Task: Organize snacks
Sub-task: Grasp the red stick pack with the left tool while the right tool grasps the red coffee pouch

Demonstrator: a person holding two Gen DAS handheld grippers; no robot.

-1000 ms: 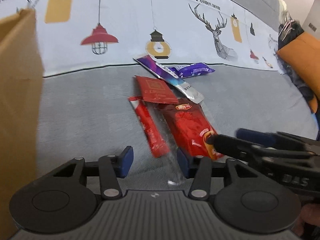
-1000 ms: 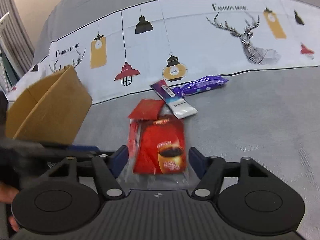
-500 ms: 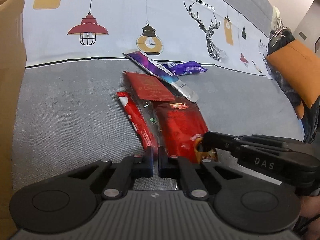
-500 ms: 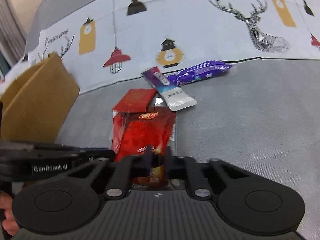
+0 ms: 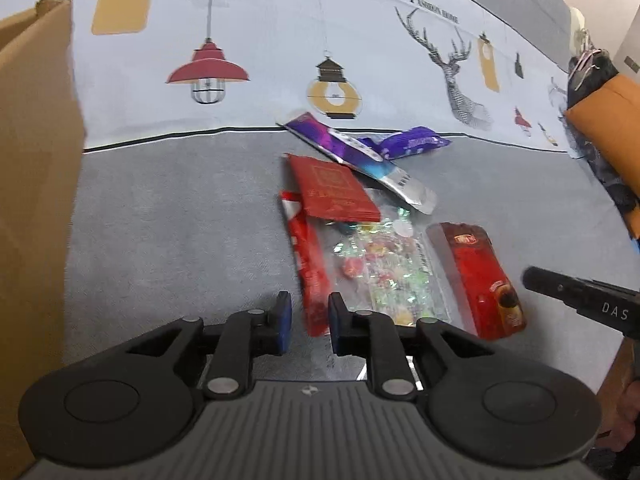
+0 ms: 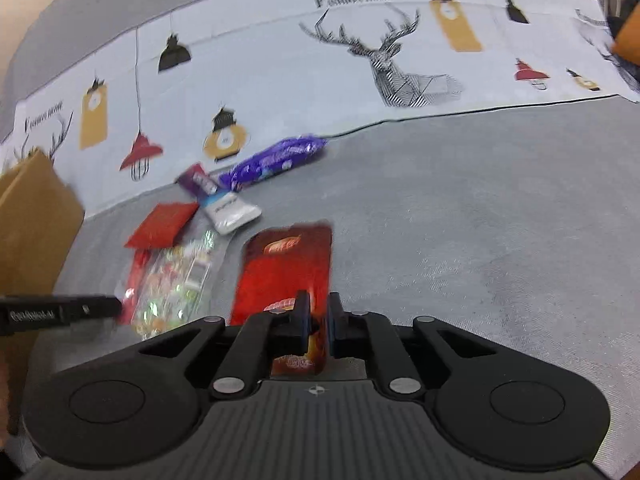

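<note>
Clearly the right tool [image 6: 318,322] is clamped on the near end of the red coffee packet [image 6: 286,264], its two pads pinching the lower edge while the rest of the packet runs away from the camera over the grey bed cover [image 6: 460,240]. In the left wrist view that same packet [image 5: 478,276] lies off to the right of the heap, apart from the clear candy bag [image 5: 384,268], with the right tool's black finger [image 5: 576,294] coming in from the right edge.

The packet looks light and flat, a soft foil sachet that will bend and droop from a single pinch, and its glossy skin may slide between the pads. A hold across the sealed end seam, where it is now, seems the surest place. Its long axis points roughly straight away from the right tool, the logo end far and the cup picture near.

The left tool [image 5: 306,322] stands narrowly parted, and its jaws have just been opening; the tip of the long red stick packet [image 5: 310,276] reaches into the gap, though the pads do not seem to press on it. That stick runs lengthwise away from the camera, beside the candy bag and partly under the red square sachet [image 5: 334,188]. Beyond lie a purple-and-silver sachet [image 5: 360,156] and a purple wrapped bar [image 5: 412,144]. A cardboard box [image 5: 36,200] stands at the left, presumably where the snacks belong.
</note>
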